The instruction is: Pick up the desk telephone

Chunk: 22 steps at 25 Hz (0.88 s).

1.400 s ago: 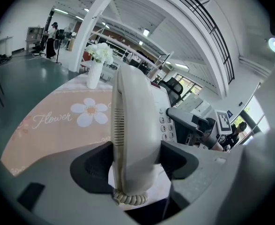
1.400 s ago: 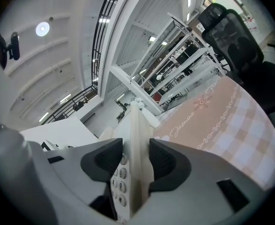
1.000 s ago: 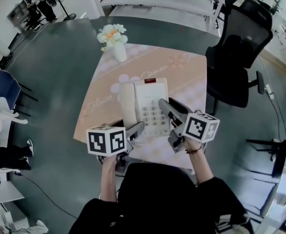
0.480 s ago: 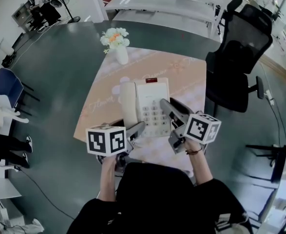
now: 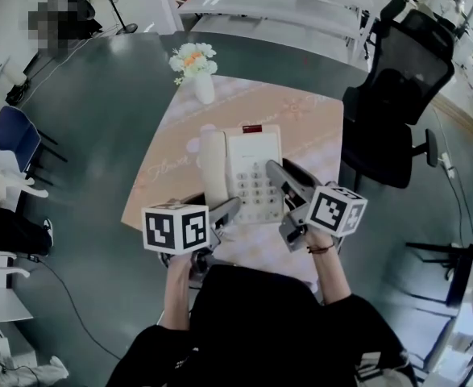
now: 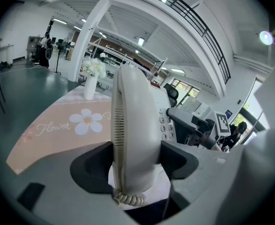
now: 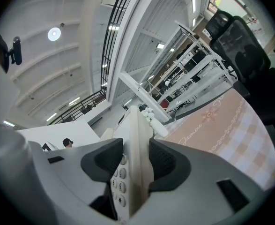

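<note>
A white desk telephone lies on the pink flowered tablecloth, its handset resting along its left side. My left gripper comes in from the near left. In the left gripper view the handset stands between the jaws of the left gripper, and both pads press on its near end above the coiled cord. My right gripper is shut on the telephone's right edge. In the right gripper view that edge and keypad fill the gap of the right gripper.
A white vase of flowers stands at the table's far left corner. A black office chair is at the table's right side, a blue chair on the floor at far left. White benches line the back of the room.
Both grippers and the telephone keep their places; only the head view has shifted slightly.
</note>
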Motion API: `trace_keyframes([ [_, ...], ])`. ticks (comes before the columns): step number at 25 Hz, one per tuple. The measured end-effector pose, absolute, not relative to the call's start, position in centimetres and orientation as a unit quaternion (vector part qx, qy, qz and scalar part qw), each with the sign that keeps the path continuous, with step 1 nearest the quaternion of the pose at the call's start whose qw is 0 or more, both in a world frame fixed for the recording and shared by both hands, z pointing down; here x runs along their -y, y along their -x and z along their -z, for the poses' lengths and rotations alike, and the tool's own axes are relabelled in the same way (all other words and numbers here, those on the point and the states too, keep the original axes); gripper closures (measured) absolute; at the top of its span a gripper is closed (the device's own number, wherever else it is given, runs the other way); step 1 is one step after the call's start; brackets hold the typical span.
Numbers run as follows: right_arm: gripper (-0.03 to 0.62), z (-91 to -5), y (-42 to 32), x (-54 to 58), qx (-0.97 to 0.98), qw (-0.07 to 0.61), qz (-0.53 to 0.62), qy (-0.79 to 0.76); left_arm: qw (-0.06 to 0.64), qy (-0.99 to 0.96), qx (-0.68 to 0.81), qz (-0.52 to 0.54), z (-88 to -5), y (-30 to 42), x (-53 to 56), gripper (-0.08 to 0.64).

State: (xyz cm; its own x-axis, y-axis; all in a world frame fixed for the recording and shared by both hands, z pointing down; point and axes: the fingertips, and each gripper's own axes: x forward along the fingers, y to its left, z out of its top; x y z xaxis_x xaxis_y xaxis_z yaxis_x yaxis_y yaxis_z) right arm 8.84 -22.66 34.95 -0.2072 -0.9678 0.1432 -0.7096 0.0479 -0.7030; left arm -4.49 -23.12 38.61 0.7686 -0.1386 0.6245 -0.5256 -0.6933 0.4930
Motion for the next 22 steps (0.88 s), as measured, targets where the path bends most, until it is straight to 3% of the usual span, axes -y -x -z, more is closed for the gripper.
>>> trace_keyframes([
  [22, 0.433, -34.16, -8.6, 22.71, -0.708, 0.204, 0.33, 0.59, 0.342, -0.878, 0.19, -0.276, -38.24, 4.59, 23.14, 0.258],
])
